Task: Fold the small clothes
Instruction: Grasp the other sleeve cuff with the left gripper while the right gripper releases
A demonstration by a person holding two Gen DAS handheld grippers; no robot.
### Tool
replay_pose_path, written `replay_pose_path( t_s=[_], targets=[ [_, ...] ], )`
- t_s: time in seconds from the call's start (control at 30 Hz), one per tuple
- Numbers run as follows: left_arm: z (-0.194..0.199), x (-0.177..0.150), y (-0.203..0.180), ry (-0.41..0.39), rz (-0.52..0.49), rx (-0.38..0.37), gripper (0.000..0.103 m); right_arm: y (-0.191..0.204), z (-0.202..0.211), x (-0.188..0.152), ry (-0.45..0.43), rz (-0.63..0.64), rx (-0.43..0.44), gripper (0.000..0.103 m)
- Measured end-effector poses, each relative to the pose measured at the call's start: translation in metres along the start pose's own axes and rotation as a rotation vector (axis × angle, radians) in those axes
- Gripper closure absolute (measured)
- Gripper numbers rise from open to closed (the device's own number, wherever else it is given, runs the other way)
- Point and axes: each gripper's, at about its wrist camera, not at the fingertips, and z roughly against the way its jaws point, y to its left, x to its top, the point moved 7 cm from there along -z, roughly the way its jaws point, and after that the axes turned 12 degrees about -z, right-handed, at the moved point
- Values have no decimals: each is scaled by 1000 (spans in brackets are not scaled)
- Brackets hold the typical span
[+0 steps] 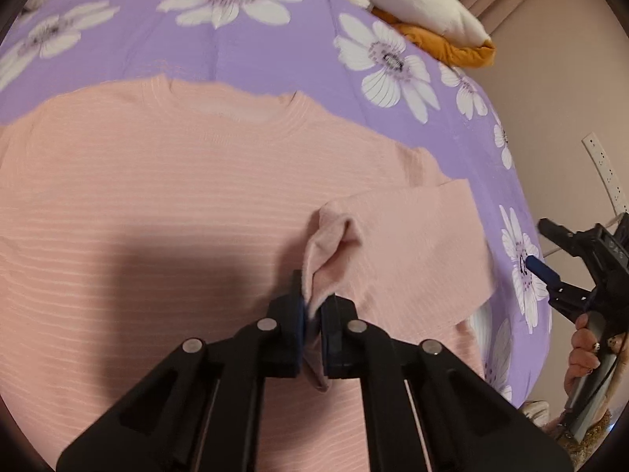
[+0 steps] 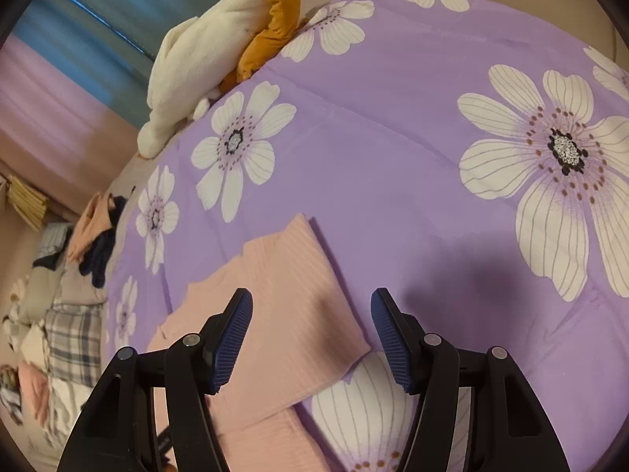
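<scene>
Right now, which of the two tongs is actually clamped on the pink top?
The left tongs: they are shut on a pinched-up fold of the pink top's sleeve. The right tongs stand open above the sleeve with nothing between their pads.

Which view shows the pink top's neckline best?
The left wrist view: the pink top lies spread on the bedspread with its ribbed neckline in full sight. The right wrist view shows only a folded-over sleeve, no neckline.

Left gripper (image 1: 312, 310) jaws pinched shut; right gripper (image 2: 310, 338) jaws parted.
</scene>
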Motion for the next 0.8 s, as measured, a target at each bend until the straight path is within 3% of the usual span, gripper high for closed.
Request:
replay_pose_path(
  t_s=[0.27,0.43,0.8],
  targets=[
    [38,40,0,-119,6,15,98,1,-7,-4,27,16,-3,40],
    [68,63,18,-197,27,65,99,1,-8,-5,37,22,2,40],
    [110,76,64,-283,118,124,99,7,-22,-16,86,36,6,40]
  ],
)
